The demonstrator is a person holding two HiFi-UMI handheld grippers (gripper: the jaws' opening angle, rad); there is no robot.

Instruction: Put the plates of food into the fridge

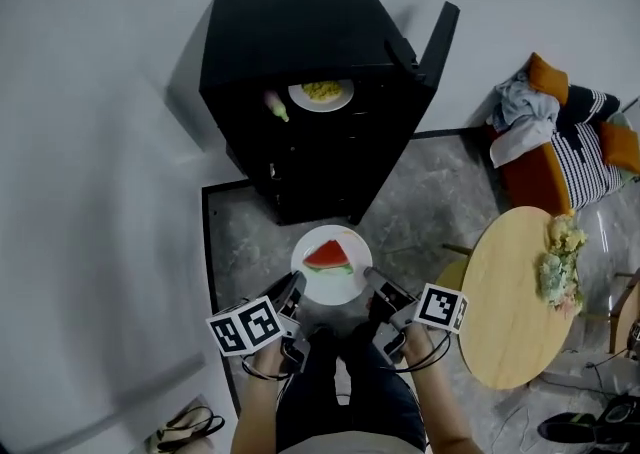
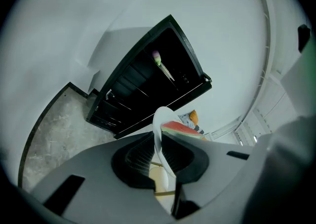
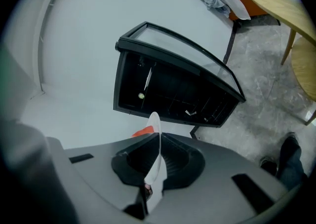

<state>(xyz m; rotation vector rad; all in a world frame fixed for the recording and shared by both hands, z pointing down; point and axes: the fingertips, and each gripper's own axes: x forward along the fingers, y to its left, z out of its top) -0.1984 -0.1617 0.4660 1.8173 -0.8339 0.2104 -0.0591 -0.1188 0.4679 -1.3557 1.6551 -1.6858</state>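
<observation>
Yellow-food plate (image 1: 344,99) sat on fridge (image 1: 290,32) shelf. Watermelon plate (image 1: 330,288), rims pinched by left gripper (image 1: 296,284) and right gripper (image 1: 372,276), was outside. Food (image 1: 558,260) lay at table (image 1: 505,292) edge.

Round wooden table (image 1: 510,302), near right. Orange armchair (image 1: 535,182), far right beyond it, carrying a crumpled grey-white cloth (image 1: 520,120), a black-and-white striped cushion (image 1: 585,142) and an orange cushion (image 1: 548,77). Grey marbled floor mat (image 1: 440,192), black-edged, centre. Strapped bag (image 1: 185,429), near left. Black shoes (image 1: 590,427), near right.
</observation>
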